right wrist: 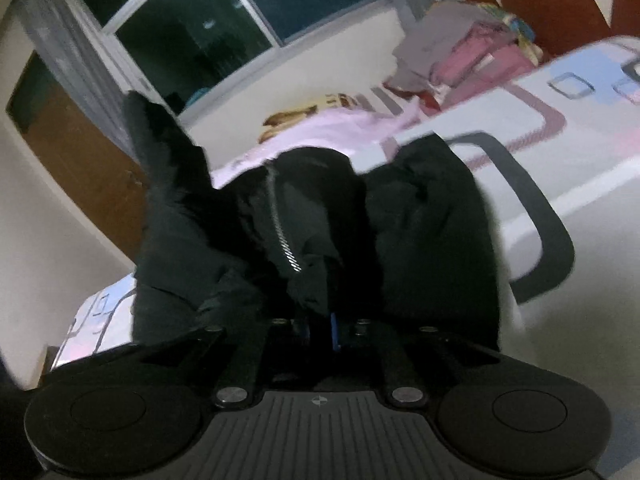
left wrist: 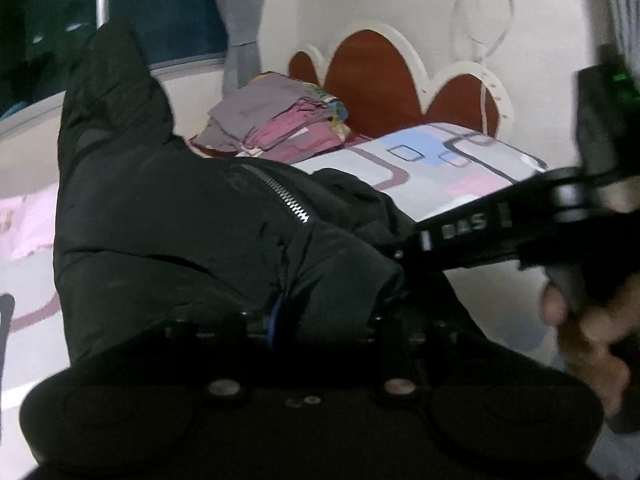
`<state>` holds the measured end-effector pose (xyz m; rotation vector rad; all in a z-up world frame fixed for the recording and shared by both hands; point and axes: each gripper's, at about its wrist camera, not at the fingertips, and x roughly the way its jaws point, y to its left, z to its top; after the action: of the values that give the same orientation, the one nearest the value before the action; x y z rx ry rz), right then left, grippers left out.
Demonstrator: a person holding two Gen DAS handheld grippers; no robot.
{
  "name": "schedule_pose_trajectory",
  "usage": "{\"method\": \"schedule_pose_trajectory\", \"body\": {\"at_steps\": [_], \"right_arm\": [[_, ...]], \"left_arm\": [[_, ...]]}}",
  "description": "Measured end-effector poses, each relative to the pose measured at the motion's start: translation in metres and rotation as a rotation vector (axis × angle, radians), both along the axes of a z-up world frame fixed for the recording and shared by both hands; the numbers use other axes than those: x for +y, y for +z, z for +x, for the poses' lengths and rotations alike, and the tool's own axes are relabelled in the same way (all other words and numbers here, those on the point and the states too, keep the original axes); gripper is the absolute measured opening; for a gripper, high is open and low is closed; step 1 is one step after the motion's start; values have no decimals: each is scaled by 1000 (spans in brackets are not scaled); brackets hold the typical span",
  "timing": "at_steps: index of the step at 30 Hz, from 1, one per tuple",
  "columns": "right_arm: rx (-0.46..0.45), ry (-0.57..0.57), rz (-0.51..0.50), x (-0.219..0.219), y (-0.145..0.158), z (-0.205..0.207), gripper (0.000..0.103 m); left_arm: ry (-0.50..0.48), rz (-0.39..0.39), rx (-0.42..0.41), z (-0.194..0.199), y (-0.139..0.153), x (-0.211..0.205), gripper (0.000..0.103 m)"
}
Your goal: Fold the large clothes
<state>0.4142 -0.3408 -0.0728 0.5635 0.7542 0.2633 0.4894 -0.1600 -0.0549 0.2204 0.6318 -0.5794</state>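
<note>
A large black padded jacket (left wrist: 160, 216) with a silver zipper (left wrist: 280, 196) is lifted above the bed and fills the middle of both views (right wrist: 312, 216). My left gripper (left wrist: 276, 316) is shut on the jacket's edge, its fingers buried in the fabric. My right gripper (right wrist: 324, 328) is shut on another part of the jacket's edge, right at the lens. In the left wrist view the right gripper (left wrist: 404, 252) comes in from the right, held by a hand, and pinches the jacket beside the left one.
The bed has a white sheet (left wrist: 436, 168) with grey, pink and blue rectangles. A pile of folded clothes (left wrist: 280, 120) lies by the red and white headboard (left wrist: 384, 80). A pink cloth (right wrist: 332, 128) lies behind the jacket. A dark window (right wrist: 192, 28) and a wooden door (right wrist: 76, 160) stand behind.
</note>
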Motion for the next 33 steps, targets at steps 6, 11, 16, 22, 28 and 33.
{"method": "schedule_pose_trajectory", "body": {"at_steps": [6, 11, 16, 22, 28, 33], "right_arm": [[35, -17, -13, -1, -15, -2, 7], [55, -17, 21, -9, -25, -7, 7], [59, -6, 18, -8, -25, -6, 7], [-96, -52, -69, -18, 18, -10, 61], [-203, 37, -38, -10, 50, 36, 42], [-245, 245, 24, 35, 70, 64, 42]], "left_arm": [[19, -196, 77, -17, 17, 46, 27], [272, -346, 24, 3, 24, 110, 23], [378, -508, 157, 70, -4, 138, 23], [343, -380, 150, 77, -3, 117, 23], [330, -404, 162, 79, -6, 122, 23], [325, -395, 157, 77, -5, 121, 23]]}}
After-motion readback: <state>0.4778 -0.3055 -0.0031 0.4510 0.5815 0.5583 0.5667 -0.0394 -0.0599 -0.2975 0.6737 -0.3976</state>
